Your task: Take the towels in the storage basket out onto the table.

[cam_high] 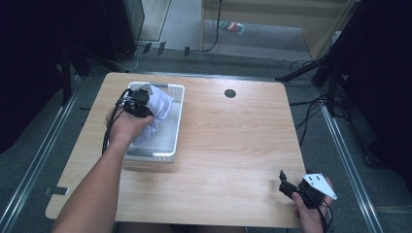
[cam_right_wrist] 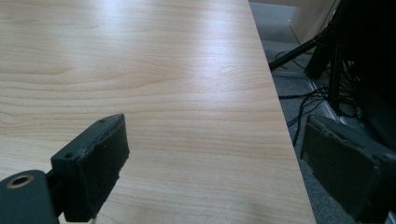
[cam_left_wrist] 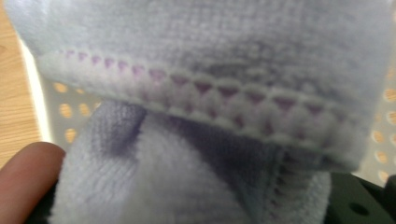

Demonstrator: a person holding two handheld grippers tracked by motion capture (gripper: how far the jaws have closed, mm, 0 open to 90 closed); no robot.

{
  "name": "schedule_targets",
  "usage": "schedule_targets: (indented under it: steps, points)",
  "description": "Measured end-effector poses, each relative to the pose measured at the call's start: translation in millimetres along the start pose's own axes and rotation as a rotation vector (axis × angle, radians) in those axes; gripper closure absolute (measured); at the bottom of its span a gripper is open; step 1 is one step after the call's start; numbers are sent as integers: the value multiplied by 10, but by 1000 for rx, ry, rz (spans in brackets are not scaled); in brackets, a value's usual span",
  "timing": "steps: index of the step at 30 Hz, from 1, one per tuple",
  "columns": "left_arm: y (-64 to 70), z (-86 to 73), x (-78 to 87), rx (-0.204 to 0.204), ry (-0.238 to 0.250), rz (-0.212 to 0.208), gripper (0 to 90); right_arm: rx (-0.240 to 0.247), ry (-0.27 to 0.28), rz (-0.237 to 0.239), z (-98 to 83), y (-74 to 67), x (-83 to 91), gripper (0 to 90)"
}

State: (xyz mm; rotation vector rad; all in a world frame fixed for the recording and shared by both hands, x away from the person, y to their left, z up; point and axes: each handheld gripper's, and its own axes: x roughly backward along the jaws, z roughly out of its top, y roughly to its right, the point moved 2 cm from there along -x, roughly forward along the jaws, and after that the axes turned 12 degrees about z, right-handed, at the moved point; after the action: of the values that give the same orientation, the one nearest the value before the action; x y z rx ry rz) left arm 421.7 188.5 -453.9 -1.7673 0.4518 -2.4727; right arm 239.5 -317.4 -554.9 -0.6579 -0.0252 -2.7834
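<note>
A pale lavender towel (cam_high: 159,104) lies bunched in a white perforated basket (cam_high: 178,121) at the table's far left. My left gripper (cam_high: 138,99) is down in the basket, pressed into the cloth. In the left gripper view the towel (cam_left_wrist: 210,46) and its stitched hem sit right against the lens, the cloth runs down between the jaws, and a fingertip (cam_left_wrist: 23,179) shows at lower left. My right gripper (cam_high: 286,183) rests near the table's front right corner. Its jaws stand wide apart over bare wood, and the right gripper (cam_right_wrist: 215,135) holds nothing.
The wooden table (cam_high: 233,145) has a dark round cable hole (cam_high: 230,93) near its far edge. The basket wall (cam_left_wrist: 70,109) shows behind the cloth. Cables and stand legs (cam_high: 316,73) lie on the floor to the right, close to the table's right edge (cam_right_wrist: 280,121).
</note>
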Motion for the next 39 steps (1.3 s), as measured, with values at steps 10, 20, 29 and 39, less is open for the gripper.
schedule_targets:
  steps: [10, 20, 29, 39]
  points:
    - [-99, 87, 305, -3, 25, 15, 629, 1, -2, -1, 0, 0, 1, 79]
    - [-63, 180, 511, -7, 53, 19, 627, 1, -2, -1, 2, -1, -2, 80]
    - [175, 312, 700, -49, 69, 19, 624, 1, 0, -3, 3, -2, -2, 79]
    - [484, 439, 853, -96, 93, 2, 622, 0, 3, -1, 3, -3, -1, 79]
